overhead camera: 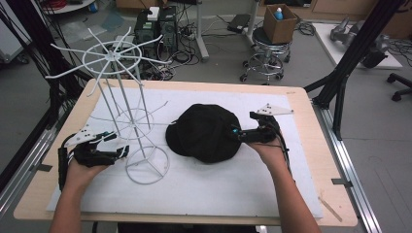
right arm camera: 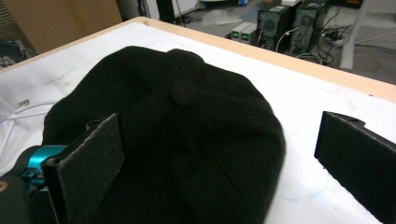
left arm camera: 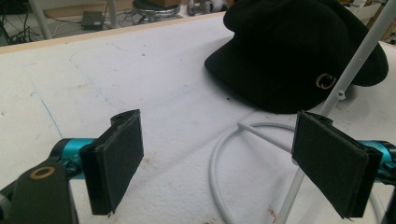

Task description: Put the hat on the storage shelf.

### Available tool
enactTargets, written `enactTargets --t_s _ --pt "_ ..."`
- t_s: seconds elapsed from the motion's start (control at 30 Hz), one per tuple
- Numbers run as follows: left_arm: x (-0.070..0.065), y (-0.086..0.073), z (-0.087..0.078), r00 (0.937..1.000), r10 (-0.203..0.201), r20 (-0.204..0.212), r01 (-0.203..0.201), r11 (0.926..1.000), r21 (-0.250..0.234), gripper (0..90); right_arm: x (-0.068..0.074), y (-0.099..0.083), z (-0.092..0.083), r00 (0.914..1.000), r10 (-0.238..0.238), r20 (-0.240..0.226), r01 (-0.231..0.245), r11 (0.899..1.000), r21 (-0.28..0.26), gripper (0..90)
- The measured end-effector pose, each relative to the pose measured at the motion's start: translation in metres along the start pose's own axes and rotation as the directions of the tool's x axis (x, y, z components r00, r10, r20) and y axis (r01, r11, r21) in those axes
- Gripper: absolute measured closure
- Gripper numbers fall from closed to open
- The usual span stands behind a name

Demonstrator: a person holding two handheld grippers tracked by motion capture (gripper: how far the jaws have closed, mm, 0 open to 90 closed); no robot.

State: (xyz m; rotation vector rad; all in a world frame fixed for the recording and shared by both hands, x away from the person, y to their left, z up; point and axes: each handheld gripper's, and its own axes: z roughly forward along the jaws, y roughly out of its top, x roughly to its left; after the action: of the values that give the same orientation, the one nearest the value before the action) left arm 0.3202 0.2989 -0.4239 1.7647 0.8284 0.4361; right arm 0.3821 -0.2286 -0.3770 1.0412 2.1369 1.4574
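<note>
The black cap point(overhead camera: 204, 132) lay on the tabletop point(overhead camera: 301, 104), just ahead of the right tongs point(overhead camera: 243, 132), gaping astride its edge. Left tongs point(overhead camera: 119, 145) stood open beside the white rack point(overhead camera: 121, 92). Hanging was probably all left.

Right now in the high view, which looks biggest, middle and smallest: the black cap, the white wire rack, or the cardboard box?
1. White wire rack
2. Black cap
3. Cardboard box, though it sits farther from the camera, so it may only look smallest.

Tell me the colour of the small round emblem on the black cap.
Gold-coloured, on the black fabric cap; the small round emblem shows best in the left gripper view.
</note>
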Motion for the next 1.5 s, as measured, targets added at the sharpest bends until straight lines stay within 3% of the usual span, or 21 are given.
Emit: enactTargets --t_s 0.4,0.77,0.97,1.27,1.37,1.5 --pt "0.001 0.000 0.001 1.0000 0.000 0.001 0.000 1.0000 0.001 16.9 0.011 0.023 0.046 0.9973 -0.031 -0.066 0.035 0.998 0.060 1.1" --pt "0.001 0.000 0.001 1.0000 -0.004 -0.002 0.004 1.0000 0.002 16.9 0.010 0.013 0.071 0.9968 -0.015 -0.078 0.026 0.991 0.135 1.1" --pt "0.001 -0.001 0.002 1.0000 -0.001 -0.002 0.001 1.0000 0.009 16.9 0.011 0.008 0.078 0.9968 -0.020 -0.078 0.035 0.980 0.198 5.8" --pt "0.001 0.000 0.001 1.0000 -0.003 -0.006 0.003 1.0000 0.003 17.0 0.014 0.004 0.083 0.9964 -0.043 -0.073 0.061 0.962 0.266 33.7" --pt "0.001 0.000 0.001 1.0000 -0.002 -0.008 0.002 1.0000 0.008 17.2 0.014 0.002 0.084 0.9953 -0.047 -0.085 0.069 0.956 0.286 47.4" --pt "0.002 -0.001 0.002 0.9999 -0.004 -0.012 0.004 1.0000 0.006 17.2 0.016 0.000 0.085 0.9941 -0.065 -0.087 0.088 0.950 0.299 56.0"
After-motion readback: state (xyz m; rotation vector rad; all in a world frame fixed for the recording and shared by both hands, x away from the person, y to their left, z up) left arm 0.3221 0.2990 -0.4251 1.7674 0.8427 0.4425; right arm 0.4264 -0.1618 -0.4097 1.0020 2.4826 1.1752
